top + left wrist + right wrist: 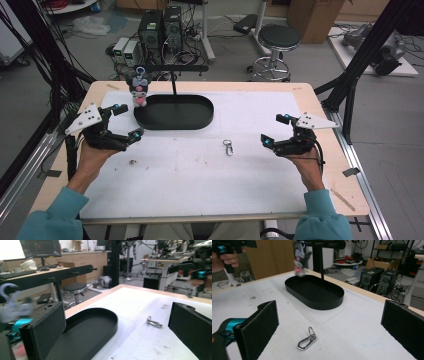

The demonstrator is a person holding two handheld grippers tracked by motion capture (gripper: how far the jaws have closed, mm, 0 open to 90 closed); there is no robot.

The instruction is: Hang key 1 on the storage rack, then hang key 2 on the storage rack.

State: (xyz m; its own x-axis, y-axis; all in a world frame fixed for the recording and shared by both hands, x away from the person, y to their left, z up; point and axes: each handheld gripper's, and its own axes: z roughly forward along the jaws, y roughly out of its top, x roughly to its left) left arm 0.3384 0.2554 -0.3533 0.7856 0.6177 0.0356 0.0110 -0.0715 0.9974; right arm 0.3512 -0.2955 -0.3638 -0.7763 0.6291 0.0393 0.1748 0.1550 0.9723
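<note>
White mat (200, 175) over wood table (320, 105); stool (278, 37), PC towers (161, 27) at 12. Left gripper (127, 122), right gripper (274, 130) both spread, empty. Carabiner keyring (228, 147) centre mat, 3 o'clock of black tray (175, 112).

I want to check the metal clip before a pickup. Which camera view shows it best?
The right gripper view: the metal clip lies close and sharp, ring and hook clear. In the high view it is tiny; in the left gripper view it is farther and blurred.
</note>
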